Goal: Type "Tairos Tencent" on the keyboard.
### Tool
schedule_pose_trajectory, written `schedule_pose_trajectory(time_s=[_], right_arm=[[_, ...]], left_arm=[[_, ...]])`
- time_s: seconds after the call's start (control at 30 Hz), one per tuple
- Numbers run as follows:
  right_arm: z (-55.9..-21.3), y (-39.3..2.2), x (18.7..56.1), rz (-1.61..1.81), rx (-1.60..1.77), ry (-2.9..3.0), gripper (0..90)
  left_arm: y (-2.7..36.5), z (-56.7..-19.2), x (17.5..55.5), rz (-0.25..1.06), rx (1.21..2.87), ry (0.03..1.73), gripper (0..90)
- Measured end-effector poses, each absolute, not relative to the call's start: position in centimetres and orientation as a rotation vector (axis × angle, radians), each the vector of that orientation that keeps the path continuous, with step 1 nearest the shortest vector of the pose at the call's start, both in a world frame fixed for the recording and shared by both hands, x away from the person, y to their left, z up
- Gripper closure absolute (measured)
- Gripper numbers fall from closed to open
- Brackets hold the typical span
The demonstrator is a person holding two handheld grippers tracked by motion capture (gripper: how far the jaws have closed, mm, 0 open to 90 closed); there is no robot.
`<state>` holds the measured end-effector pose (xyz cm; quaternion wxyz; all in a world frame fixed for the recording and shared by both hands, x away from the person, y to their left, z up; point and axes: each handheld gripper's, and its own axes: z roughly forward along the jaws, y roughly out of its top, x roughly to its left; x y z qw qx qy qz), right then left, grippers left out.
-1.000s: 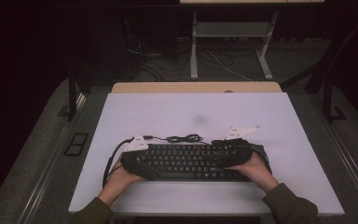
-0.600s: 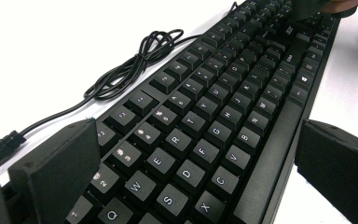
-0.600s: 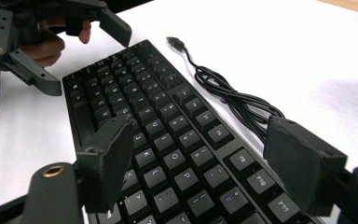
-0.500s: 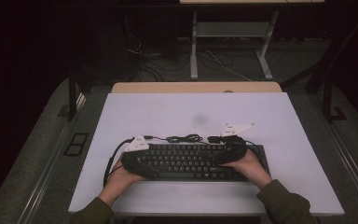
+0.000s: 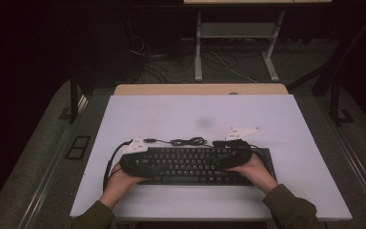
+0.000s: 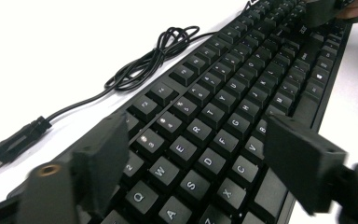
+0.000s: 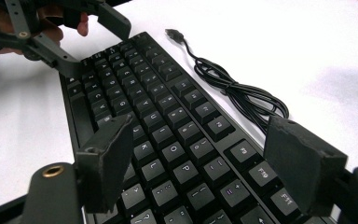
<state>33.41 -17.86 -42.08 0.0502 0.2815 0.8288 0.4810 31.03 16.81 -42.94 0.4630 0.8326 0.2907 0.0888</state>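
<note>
A black keyboard [image 5: 195,164] lies flat near the front of the white table [image 5: 171,114]. Its thin black cable [image 5: 186,141] is bunched just behind it, the USB plug [image 6: 14,144] loose on the table. My left gripper [image 5: 145,161] lies over the keyboard's left end and my right gripper [image 5: 228,158] over its right end, pointing at each other. In the left gripper view the left gripper [image 6: 200,163] has just been closing, its jaws still apart above the letter keys [image 6: 214,116]. In the right gripper view the right gripper [image 7: 205,163] stands open above the keys [image 7: 168,121], facing the left gripper [image 7: 86,42].
A wooden desk edge [image 5: 200,89] borders the table's far side. Beyond it stand a metal frame [image 5: 233,52] and loose floor cables [image 5: 147,57]. Bare white table lies behind and to both sides of the keyboard.
The right hand and its gripper have edged slightly left along the keyboard's right end. The keyboard and the left hand have stayed in place.
</note>
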Motion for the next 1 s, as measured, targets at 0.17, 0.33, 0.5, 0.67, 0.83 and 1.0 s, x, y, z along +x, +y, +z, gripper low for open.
schedule_pose_trajectory(time_s=[0.17,0.33,0.5,0.67,0.83,1.0], right_arm=[[-42.1,-17.8,33.4,1.468,0.867,2.512,21.9],[-42.2,-17.8,33.4,1.469,0.872,2.507,20.5],[-42.2,-17.8,33.4,1.472,0.872,2.505,20.3],[-42.2,-17.8,33.4,1.471,0.873,2.503,20.3],[-42.2,-17.8,33.4,1.47,0.875,2.507,20.3],[-42.2,-17.9,33.4,1.47,0.874,2.506,20.3]], left_arm=[[17.4,-42.9,31.1,0.207,2.049,0.708,38.9],[17.8,-43.1,31.2,0.177,2.064,0.702,54.1],[17.9,-43.2,31.2,0.171,2.091,0.709,68.8],[18.1,-43.2,31.2,0.162,2.117,0.707,80.8],[18.2,-43.1,31.2,0.162,2.136,0.704,89.2],[18.4,-43.1,31.2,0.167,2.155,0.721,89.3]])
